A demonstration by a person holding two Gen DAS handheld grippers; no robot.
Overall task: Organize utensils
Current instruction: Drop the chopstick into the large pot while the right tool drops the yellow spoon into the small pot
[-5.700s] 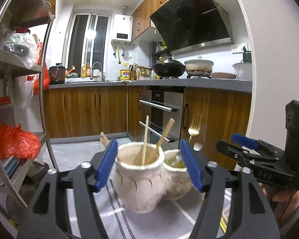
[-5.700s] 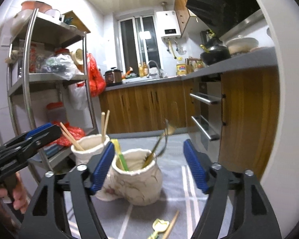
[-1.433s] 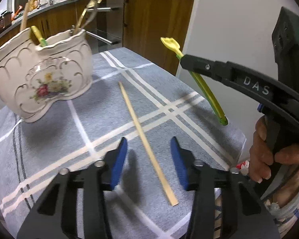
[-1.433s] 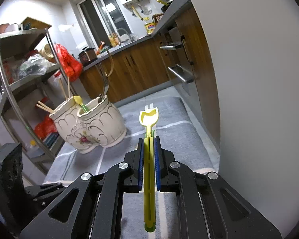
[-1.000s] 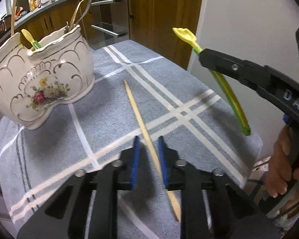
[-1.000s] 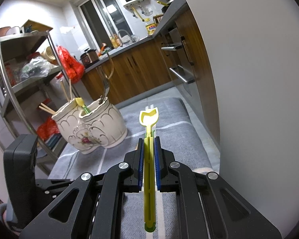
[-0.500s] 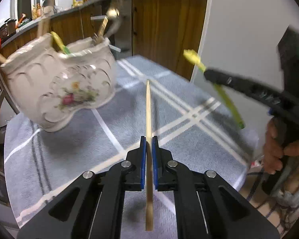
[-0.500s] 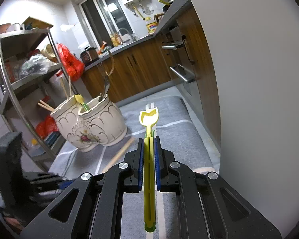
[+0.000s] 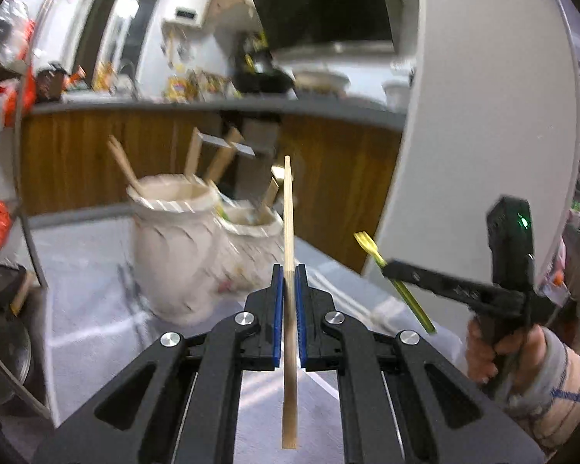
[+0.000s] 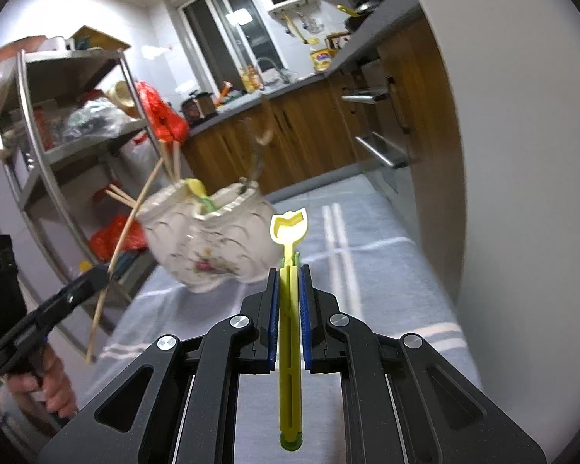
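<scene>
My left gripper [image 9: 289, 270] is shut on a wooden chopstick [image 9: 288, 212] and holds it upright in the air, just right of the white ceramic double holder [image 9: 174, 247]. That holder has chopsticks in its near pot and cutlery in the far pot. My right gripper [image 10: 289, 270] is shut on a yellow-green plastic fork [image 10: 288, 232], raised above the cloth, with the holder [image 10: 212, 243] ahead to its left. The right gripper with the fork [image 9: 371, 249] also shows in the left wrist view, and the left gripper with the chopstick [image 10: 127, 224] shows in the right wrist view.
The holder stands on a grey striped tablecloth [image 10: 367, 270]. A white wall [image 10: 522, 193] runs close along the right. A metal shelf rack [image 10: 38, 135] with bags stands left of the table. Wooden kitchen cabinets [image 9: 96, 154] lie beyond.
My left gripper closed on the chopstick on the cloth and lifted it up toward the holder. My right gripper keeps its hold on the fork and has shifted slightly.
</scene>
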